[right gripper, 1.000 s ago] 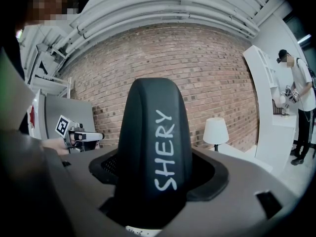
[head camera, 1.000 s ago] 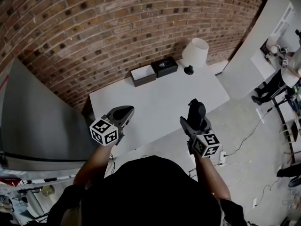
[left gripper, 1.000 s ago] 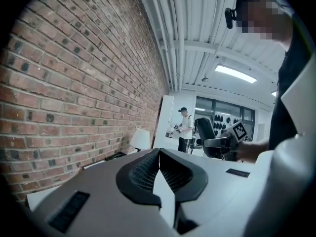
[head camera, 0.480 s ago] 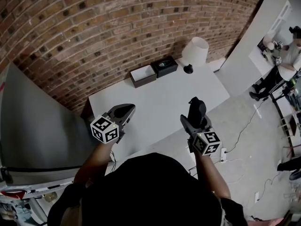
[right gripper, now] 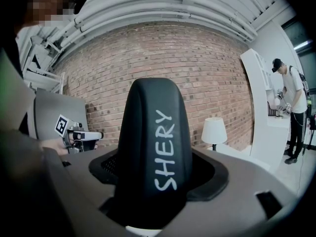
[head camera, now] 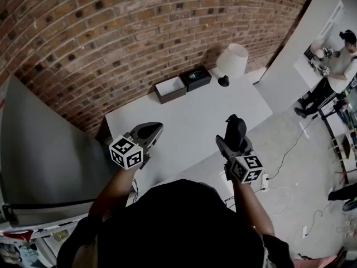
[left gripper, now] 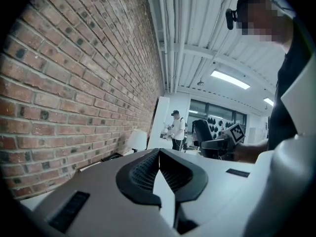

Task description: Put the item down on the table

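Hardly any drift since a second ago: my right gripper (head camera: 232, 140) still clamps the black item (head camera: 235, 128) above the table (head camera: 189, 116)'s near edge, by the right corner. My left gripper (head camera: 149, 130) hangs over the near-left edge. Only the right gripper view shows the item's white SHERY lettering, and only the left gripper view shows those jaws closed, empty.

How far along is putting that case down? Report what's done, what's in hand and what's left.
Done: the black case is gripped in the right tool. In hand: it is held in the air at the near side of the white table, not yet resting on it; the left tool is shut and empty. Left: lower the case onto the tabletop and let go.
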Tool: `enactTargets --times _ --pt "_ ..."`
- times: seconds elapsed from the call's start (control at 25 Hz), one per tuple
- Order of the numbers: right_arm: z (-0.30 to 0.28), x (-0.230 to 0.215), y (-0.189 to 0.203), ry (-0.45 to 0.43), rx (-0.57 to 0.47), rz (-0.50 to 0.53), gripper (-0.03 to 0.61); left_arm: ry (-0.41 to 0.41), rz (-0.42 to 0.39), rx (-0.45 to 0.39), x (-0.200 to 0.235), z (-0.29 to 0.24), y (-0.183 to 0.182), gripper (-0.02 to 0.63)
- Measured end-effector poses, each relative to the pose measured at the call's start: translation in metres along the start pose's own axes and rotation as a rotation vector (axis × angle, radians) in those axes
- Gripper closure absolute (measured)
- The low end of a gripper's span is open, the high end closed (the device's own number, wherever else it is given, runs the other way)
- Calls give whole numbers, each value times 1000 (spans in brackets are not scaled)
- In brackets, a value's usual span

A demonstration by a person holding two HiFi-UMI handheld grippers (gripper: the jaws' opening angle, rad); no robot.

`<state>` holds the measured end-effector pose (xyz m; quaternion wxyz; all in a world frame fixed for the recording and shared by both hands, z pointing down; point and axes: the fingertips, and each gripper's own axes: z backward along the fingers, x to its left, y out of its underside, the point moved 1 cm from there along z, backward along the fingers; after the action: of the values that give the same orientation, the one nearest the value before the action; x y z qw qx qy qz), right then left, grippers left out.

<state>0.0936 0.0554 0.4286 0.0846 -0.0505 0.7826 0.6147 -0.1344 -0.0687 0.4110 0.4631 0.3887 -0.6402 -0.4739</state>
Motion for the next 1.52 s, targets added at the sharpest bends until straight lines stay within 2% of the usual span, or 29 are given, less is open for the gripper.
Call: enactTargets --times 0.44,0.64,0.88,1.12,1.52 --pt "-12 10 -5 -9 -12 1 219 -16 1 13 15 17 0 592" --pt "-14 15 -4 -21 -1 -27 221 13 15 25 7 12 6 592" --pt "-19 0 0 -13 12 -8 220 38 11 56 2 5 12 592" --pt "-27 -16 -2 -8 9 -20 221 28 -13 63 8 -5 7 592" --pt "-63 -39 -3 -39 29 -20 221 -4 -2 65 31 -27 5 592"
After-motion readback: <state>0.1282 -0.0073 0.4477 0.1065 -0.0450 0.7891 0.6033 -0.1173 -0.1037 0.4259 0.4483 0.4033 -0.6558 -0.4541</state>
